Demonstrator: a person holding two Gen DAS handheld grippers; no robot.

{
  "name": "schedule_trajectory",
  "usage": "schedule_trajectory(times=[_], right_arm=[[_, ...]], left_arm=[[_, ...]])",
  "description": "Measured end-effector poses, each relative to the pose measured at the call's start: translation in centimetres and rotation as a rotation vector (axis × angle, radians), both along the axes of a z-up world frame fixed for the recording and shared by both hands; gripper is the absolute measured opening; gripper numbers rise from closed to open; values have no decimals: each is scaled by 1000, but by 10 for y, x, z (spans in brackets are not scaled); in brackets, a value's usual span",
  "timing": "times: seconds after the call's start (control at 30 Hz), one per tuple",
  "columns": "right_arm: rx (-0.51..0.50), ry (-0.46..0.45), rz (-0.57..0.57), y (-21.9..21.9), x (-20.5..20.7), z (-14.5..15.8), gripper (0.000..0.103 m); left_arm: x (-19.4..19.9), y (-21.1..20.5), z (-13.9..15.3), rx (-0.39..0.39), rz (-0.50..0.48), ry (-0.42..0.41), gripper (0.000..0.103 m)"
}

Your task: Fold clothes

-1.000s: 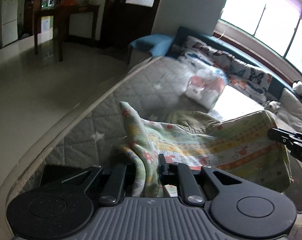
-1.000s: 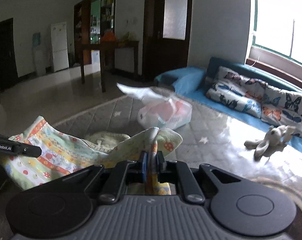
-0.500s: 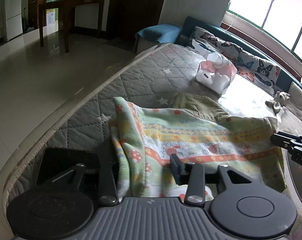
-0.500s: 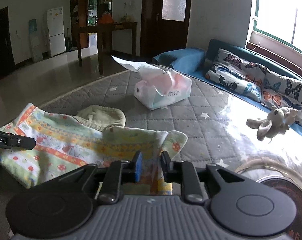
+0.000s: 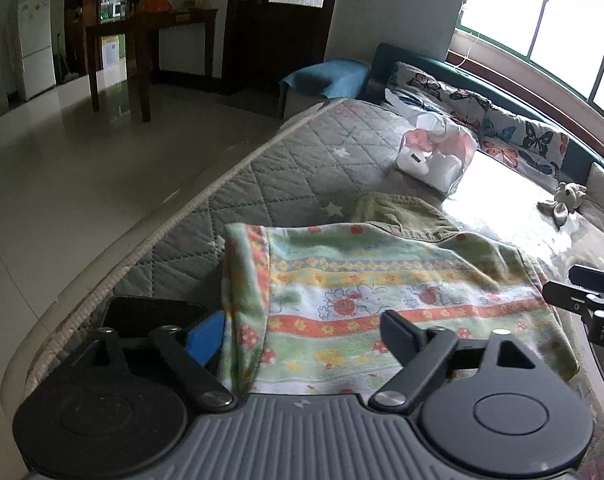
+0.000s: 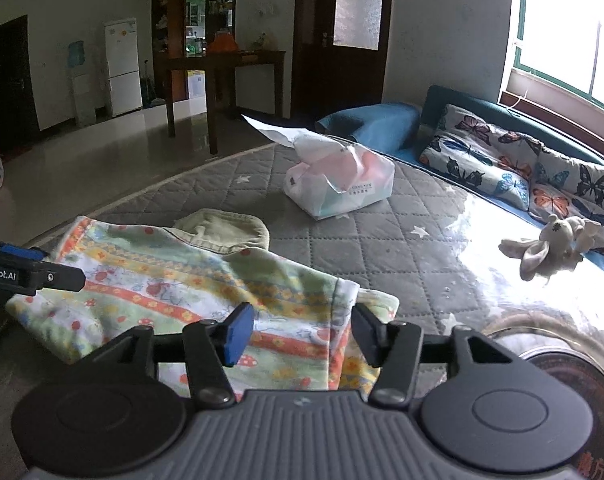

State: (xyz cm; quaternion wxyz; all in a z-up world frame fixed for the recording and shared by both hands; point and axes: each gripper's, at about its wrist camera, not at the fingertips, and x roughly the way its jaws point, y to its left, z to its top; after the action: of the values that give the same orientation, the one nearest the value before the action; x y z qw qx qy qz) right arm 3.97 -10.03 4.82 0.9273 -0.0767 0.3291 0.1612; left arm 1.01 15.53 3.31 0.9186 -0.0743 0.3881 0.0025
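A colourful striped garment with flower and ladybird prints lies folded flat on the grey quilted mattress; it also shows in the right wrist view. My left gripper is open, its fingers either side of the garment's near left edge. My right gripper is open over the garment's right end. An olive green garment lies partly under the striped one and also shows in the right wrist view.
A plastic bag of tissues sits farther back on the mattress. A plush toy lies at the right. Butterfly cushions line the window side. A black phone lies by the mattress edge. The floor drops off left.
Both grippers were shut on the striped garment and held it up; they lowered it flat onto the mattress and opened, letting go.
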Motion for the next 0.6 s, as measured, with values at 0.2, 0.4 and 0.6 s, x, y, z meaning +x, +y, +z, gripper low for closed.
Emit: schedule_trajectory(times=[0.2, 0.4, 0.6], right_arm=[[7, -21, 8, -2, -11, 3, 71], [15, -49, 12, -2, -24, 5, 80], [21, -75, 18, -1, -39, 5, 95]], left_arm=[[-11, -12, 11, 56, -13, -68, 103], [-17, -22, 16, 89, -19, -98, 103], [-27, -28, 22, 116, -17, -148, 103]])
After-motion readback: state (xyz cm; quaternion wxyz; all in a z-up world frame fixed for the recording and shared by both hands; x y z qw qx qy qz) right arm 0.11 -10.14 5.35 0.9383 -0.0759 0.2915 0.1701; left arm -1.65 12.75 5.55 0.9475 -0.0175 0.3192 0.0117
